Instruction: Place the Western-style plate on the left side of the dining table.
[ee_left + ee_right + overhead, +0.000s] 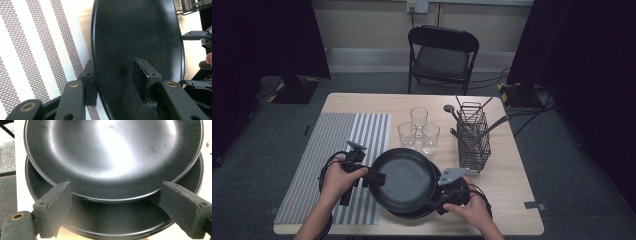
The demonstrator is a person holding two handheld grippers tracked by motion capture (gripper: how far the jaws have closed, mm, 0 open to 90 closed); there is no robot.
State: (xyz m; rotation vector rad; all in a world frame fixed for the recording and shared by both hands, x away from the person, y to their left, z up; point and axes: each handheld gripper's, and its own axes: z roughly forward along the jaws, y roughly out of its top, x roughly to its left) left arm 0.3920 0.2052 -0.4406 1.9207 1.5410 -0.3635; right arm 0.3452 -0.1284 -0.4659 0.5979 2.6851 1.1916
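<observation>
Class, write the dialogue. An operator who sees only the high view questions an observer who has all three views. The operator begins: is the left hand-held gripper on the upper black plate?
Observer: The top plate has its rim between the jaws of the left hand-held gripper. One pad is under the rim, and the inner pad seems to stand off the surface.
Operator: Are the right jaws open?
Observer: Yes. The right hand-held gripper is wide open, with a pad on each side of the stack's near edge, clamped on neither plate.
Operator: How is the stack aligned?
Observer: The top plate is shifted away from that gripper, which leaves a crescent of the bottom plate bare.
</observation>
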